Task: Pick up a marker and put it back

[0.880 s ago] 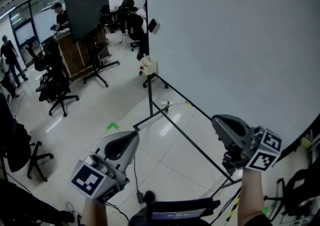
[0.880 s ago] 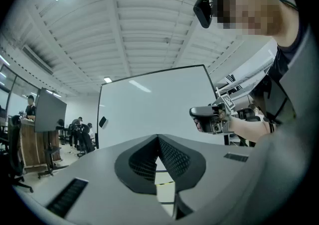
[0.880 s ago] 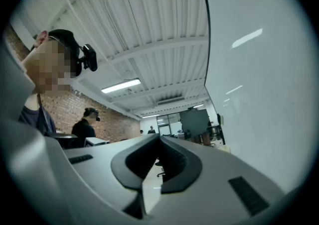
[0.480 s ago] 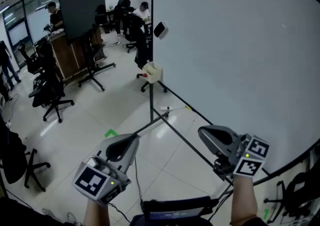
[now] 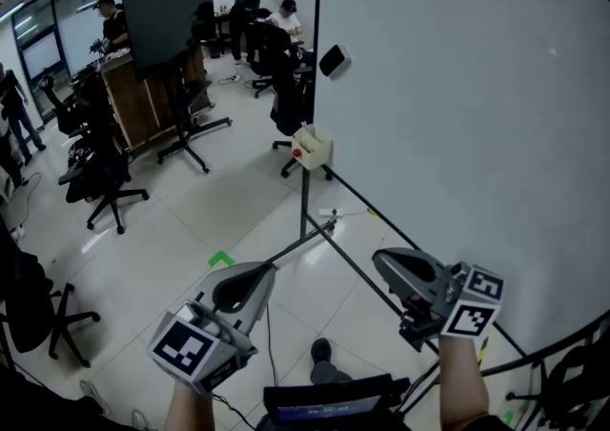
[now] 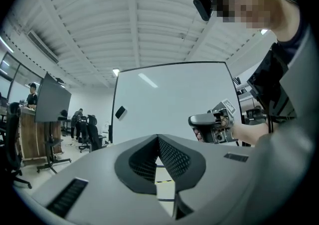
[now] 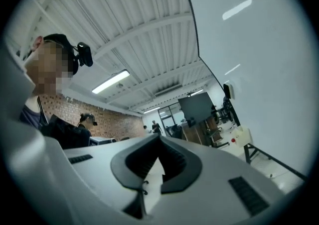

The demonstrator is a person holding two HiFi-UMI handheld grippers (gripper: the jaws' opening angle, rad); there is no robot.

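Left gripper (image 5: pixel 250 277) and right gripper (image 5: pixel 386 265) are pressed together with nothing pinched, both held low by the whiteboard (image 5: pixel 457 114). No marker can be made out; it is probably kept in the cream box (image 5: pixel 313 147), well apart. Pick-up and return are judged not yet started.

The right gripper (image 7: pixel 159 142) points up with its jaws closed tip to tip and nothing between them. Past it on the right rises a whiteboard (image 7: pixel 249 69), with a small pale box (image 7: pixel 241 135) by its lower edge. A person (image 7: pixel 62 130) is at the left.
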